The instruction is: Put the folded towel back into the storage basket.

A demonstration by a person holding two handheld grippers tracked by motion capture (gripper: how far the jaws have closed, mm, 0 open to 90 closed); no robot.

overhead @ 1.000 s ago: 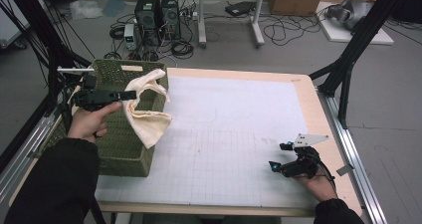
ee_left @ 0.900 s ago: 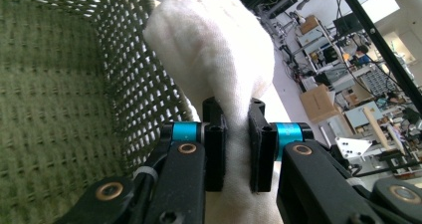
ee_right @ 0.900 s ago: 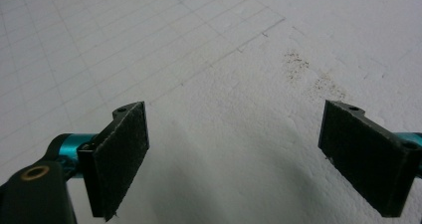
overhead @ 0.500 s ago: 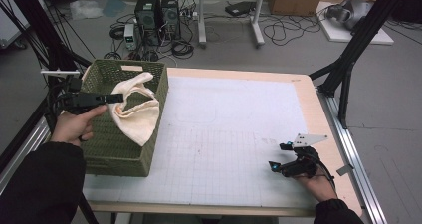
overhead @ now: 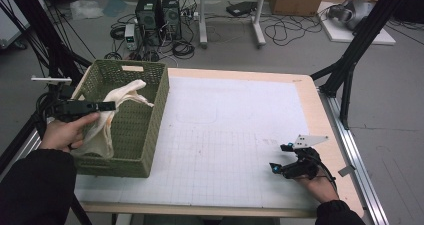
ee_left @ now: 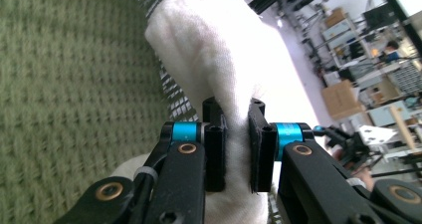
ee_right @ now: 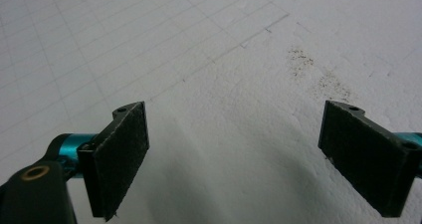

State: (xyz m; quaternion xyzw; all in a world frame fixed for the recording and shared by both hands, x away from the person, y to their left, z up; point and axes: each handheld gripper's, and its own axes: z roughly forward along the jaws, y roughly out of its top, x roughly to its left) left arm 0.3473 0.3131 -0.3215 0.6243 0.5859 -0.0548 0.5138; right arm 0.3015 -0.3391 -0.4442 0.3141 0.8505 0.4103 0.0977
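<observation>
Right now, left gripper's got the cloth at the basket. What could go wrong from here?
1. The left gripper pinches just a fold of the cream cloth; most hangs free, so it may slip out.
2. The cloth drapes over the green basket's near wall; lifting could snag the weave and drag or tip the basket.
3. The right gripper rests open, far across the white mat, too distant to steady anything.

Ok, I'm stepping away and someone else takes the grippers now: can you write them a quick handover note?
Left gripper: shut on the cream cloth, held over the green basket.
Right gripper: open, holding nothing, resting low over the white mat near the table's front right.
Done: cloth is gripped and hangs mostly inside the basket.
Left, probably: lower the cloth fully in, open the left jaws and withdraw.
</observation>
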